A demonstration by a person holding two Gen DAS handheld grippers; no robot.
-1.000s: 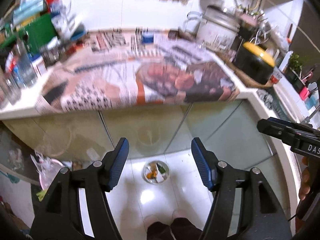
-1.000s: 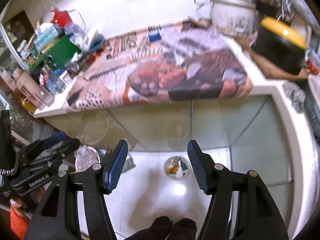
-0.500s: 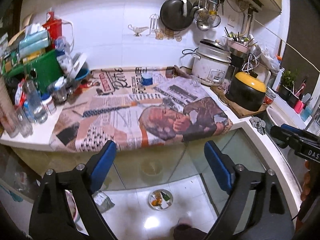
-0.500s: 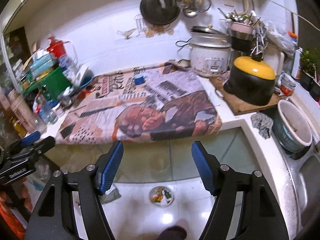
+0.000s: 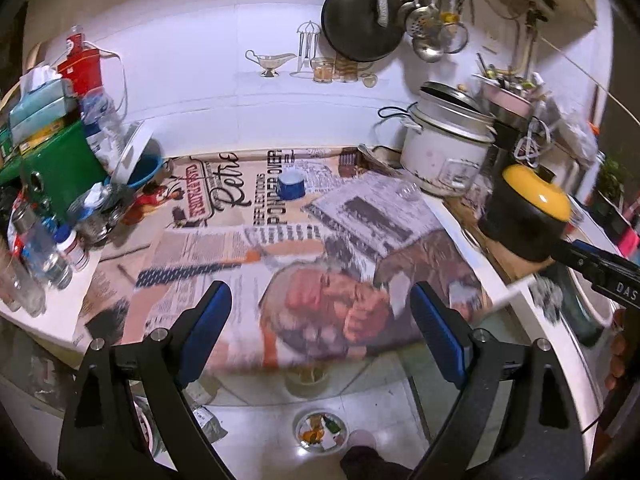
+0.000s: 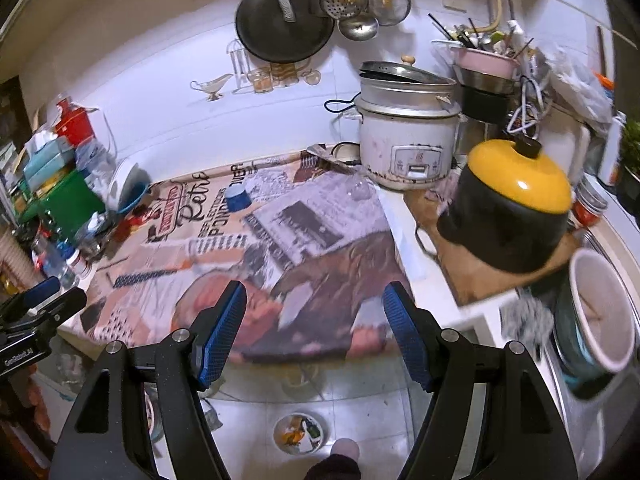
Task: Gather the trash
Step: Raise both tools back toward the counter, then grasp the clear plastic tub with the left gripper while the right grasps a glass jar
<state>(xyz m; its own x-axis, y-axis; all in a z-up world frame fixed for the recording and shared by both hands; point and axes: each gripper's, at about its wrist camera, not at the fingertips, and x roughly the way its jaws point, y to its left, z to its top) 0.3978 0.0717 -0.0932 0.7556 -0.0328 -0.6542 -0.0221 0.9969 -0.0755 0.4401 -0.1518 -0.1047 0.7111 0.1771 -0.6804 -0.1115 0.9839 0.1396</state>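
Above the newspaper (image 5: 304, 264), both tools tilt downward, empty.

Both grippers hung side by side, tilted downward. The left gripper (image 5: 320, 320) stood with its blue-padded fingers (image 5: 206, 328) spread wide, nothing between them. The right gripper (image 6: 314, 328) was parted less widely, its fingers (image 6: 404, 332) likewise empty.

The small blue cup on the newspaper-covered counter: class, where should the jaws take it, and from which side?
Grip the small blue cup across its round side wall, coming from above and in front. It stands upright and alone on the newspaper, clear space either side; the wall behind blocks a rear approach.
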